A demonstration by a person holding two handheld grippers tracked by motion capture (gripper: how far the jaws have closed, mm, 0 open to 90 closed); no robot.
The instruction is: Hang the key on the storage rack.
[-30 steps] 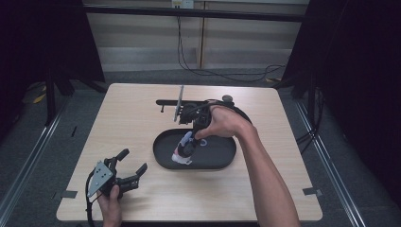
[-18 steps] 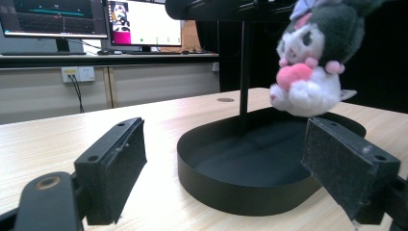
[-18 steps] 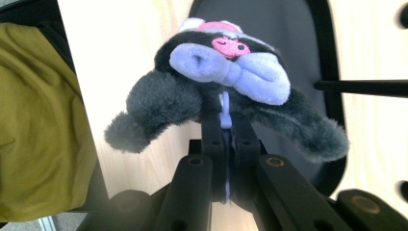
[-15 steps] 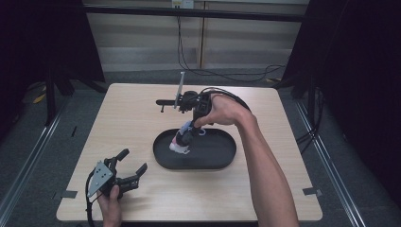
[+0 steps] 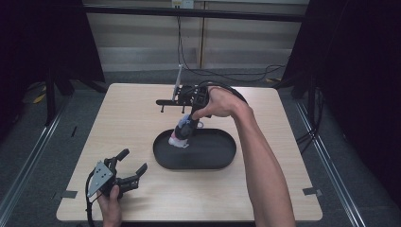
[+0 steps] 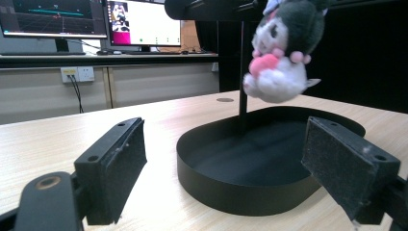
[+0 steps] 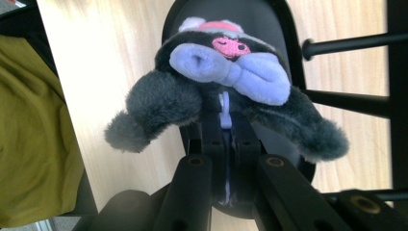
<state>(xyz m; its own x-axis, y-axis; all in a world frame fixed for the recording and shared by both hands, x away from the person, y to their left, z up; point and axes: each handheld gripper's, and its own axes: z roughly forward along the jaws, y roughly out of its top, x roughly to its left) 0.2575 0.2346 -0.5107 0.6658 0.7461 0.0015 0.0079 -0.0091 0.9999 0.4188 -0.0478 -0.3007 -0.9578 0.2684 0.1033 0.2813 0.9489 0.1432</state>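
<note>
A small plush toy (image 5: 182,132), black and white with a pink patch and a lilac bow, hangs over the far left end of the black oval tray (image 5: 194,165). My right gripper (image 5: 191,117) is shut on the lilac strap at the toy's head (image 7: 226,82), its jaws closed together (image 7: 226,139). From the left gripper view the toy (image 6: 281,57) dangles clear above the tray (image 6: 231,187). My left gripper (image 5: 133,161) rests low at the table's front left, open with nothing between its pads (image 6: 231,139).
A black stand (image 5: 177,94) with a thin upright post and horizontal pegs (image 7: 346,45) stands just beyond the tray, close to the right hand. Monitors and a wall socket sit far behind in the left gripper view. Bare wooden table lies left of the tray.
The right gripper has lifted the plush toy up out of the tray and carried it a little toward the stand. The left gripper has stayed put.
</note>
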